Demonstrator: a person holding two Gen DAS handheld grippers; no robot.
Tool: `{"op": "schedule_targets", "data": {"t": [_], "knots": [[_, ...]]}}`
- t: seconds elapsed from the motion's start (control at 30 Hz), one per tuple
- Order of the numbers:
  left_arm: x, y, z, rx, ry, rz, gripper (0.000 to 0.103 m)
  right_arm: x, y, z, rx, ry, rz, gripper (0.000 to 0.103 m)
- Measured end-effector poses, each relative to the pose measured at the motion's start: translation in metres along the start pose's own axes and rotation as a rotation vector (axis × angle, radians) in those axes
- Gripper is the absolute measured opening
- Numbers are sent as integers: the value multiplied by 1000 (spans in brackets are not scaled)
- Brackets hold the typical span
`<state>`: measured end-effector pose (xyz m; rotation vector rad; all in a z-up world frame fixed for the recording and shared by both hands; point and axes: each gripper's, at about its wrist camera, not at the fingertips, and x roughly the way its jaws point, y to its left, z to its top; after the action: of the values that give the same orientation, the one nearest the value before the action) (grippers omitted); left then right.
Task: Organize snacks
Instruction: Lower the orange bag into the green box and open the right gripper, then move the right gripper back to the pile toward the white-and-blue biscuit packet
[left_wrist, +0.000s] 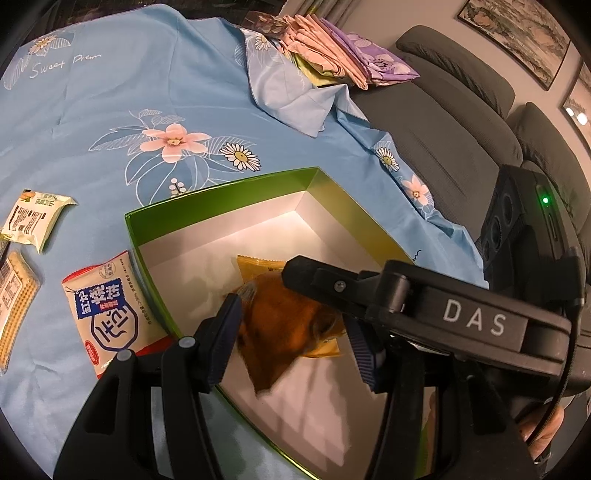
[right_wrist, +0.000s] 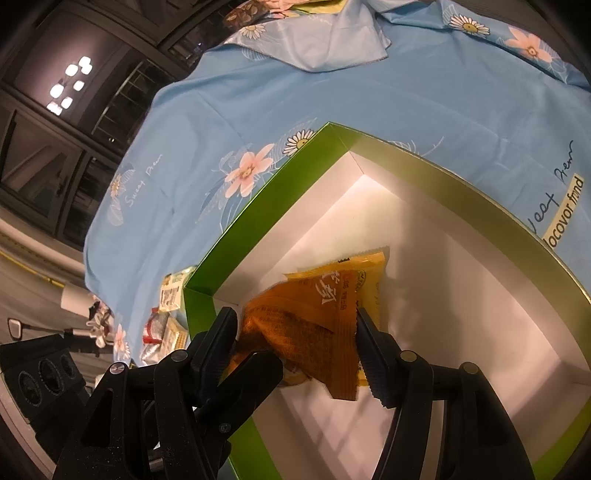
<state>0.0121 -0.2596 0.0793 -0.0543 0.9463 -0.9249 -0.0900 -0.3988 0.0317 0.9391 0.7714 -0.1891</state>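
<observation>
Both grippers, left (left_wrist: 291, 332) and right (right_wrist: 295, 328), clamp one orange packet (left_wrist: 284, 325) over the green box (left_wrist: 221, 195). Lower left: white packet (left_wrist: 107, 310) against box wall.

Premises: a domestic living room. Evidence in the left wrist view: a grey upholstered sofa (left_wrist: 454, 122) at upper right, framed pictures (left_wrist: 517, 37) on the wall above it, folded bed linen (left_wrist: 332, 48) stacked at top centre. A blue floral sheet (left_wrist: 147, 92) covers the work surface. In the right wrist view, dark glazed doors (right_wrist: 55, 147) at left reflect a ceiling light (right_wrist: 68, 86).
</observation>
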Motion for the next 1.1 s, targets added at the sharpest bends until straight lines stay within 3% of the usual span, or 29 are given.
{"op": "schedule_targets", "data": {"t": [0.37,0.7,0.97,1.1], "knots": [[-3,0,0,-3,-12,24,57,-1,0,1,-8,-9,-3,65],[-25,-3,1,18,-65,49,63,-16,14,-1,-63,-97,0,67],[-69,7,-4,11,-153,123,76,-30,34,-6,-130,-154,-8,71],[-100,21,-12,-7,-185,174,90,-36,48,-12,-177,-167,4,78]]}}
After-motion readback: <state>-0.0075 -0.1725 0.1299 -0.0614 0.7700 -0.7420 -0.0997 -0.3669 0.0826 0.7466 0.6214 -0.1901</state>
